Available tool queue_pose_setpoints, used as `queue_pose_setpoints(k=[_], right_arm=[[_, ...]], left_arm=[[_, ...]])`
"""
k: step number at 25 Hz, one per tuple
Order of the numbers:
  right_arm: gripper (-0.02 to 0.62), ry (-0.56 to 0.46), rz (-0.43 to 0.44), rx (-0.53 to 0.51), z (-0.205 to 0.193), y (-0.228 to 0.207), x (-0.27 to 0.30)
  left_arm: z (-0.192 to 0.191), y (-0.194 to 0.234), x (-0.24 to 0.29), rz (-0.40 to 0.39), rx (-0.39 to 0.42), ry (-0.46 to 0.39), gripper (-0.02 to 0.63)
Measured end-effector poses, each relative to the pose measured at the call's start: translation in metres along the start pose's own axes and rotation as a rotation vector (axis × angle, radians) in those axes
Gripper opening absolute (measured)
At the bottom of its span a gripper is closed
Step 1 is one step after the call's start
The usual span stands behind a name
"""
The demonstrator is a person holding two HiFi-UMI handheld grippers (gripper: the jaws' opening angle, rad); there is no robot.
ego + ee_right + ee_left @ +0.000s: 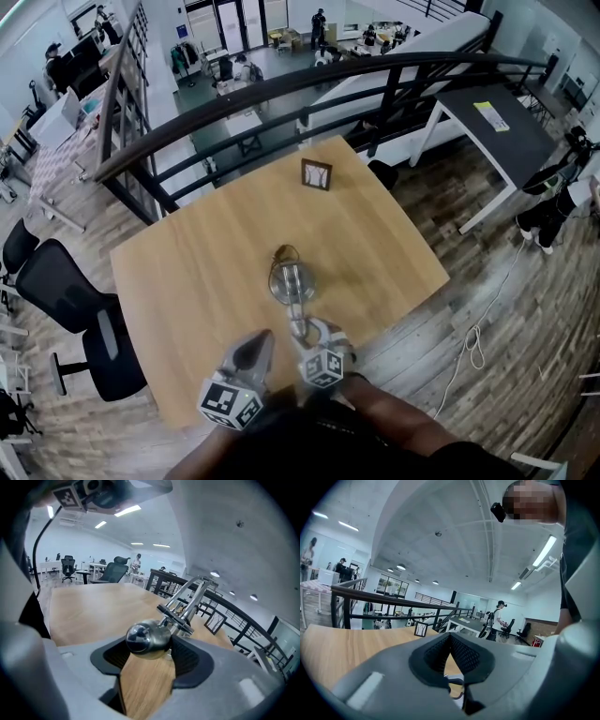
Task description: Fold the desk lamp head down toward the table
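Note:
A chrome desk lamp point(290, 279) stands near the middle of the wooden table point(206, 272). My right gripper point(302, 330) is shut on the lamp's rounded chrome head point(146, 639), held between the two dark pads point(186, 657), just above the table. The lamp's twin metal arms point(190, 597) rise away from the head toward the far side. My left gripper point(261, 343) hovers beside it on the left, over the near table edge. Its jaws point(450, 641) meet with nothing between them, pointing across the tabletop.
A small dark picture frame point(317, 174) stands near the table's far edge. A black railing point(281, 89) runs behind the table. Black office chairs point(66, 291) stand on the left, a grey table point(497, 127) at the right back, and a cable point(473, 342) lies on the floor.

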State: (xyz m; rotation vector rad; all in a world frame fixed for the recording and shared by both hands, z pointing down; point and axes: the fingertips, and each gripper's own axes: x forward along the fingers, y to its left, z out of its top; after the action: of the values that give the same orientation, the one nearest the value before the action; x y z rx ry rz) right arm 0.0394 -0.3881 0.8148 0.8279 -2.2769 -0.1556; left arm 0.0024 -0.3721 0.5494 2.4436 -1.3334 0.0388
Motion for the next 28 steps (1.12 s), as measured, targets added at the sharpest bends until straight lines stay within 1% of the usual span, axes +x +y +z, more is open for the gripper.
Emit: queue_pose_setpoints(k=[3, 6, 10, 14, 18, 20, 25, 26, 28], right_arm=[[0.264, 0.009, 0.009, 0.007, 0.001, -0.001, 0.000], [0.268, 0.042, 0.035, 0.012, 0.001, 0.000, -0.002], [0.268, 0.058, 0.059, 0.052, 0.003, 0.001, -0.010], [0.268, 0.023, 0.069, 0.098, 0.017, -0.002, -0.039], [0.254, -0.053, 0.071, 0.209, 0.046, -0.022, -0.079], [0.219, -0.097, 0.086, 0.267, 0.064, -0.032, -0.101], [0.024, -0.269, 0.104, 0.378, 0.111, -0.054, -0.162], [0.004, -0.301, 0.109, 0.404, 0.118, -0.057, -0.173], [0.003, -0.360, 0.119, 0.450, 0.131, -0.065, -0.193]], left_arm=[[-0.001, 0.000, -0.003, -0.002, -0.001, -0.004, 0.002], [-0.001, -0.003, -0.006, -0.010, -0.025, -0.017, 0.002], [0.006, -0.010, -0.007, -0.018, -0.035, -0.034, 0.002], [0.007, -0.023, -0.007, -0.033, -0.035, -0.052, 0.002], [0.015, -0.043, -0.001, -0.055, -0.017, -0.081, 0.002], [0.017, -0.054, 0.003, -0.069, -0.008, -0.093, 0.002], [0.018, -0.083, 0.004, -0.094, 0.023, -0.123, 0.002], [0.019, -0.088, 0.003, -0.093, 0.029, -0.130, 0.002], [0.024, -0.096, 0.001, -0.089, 0.038, -0.141, 0.002]])
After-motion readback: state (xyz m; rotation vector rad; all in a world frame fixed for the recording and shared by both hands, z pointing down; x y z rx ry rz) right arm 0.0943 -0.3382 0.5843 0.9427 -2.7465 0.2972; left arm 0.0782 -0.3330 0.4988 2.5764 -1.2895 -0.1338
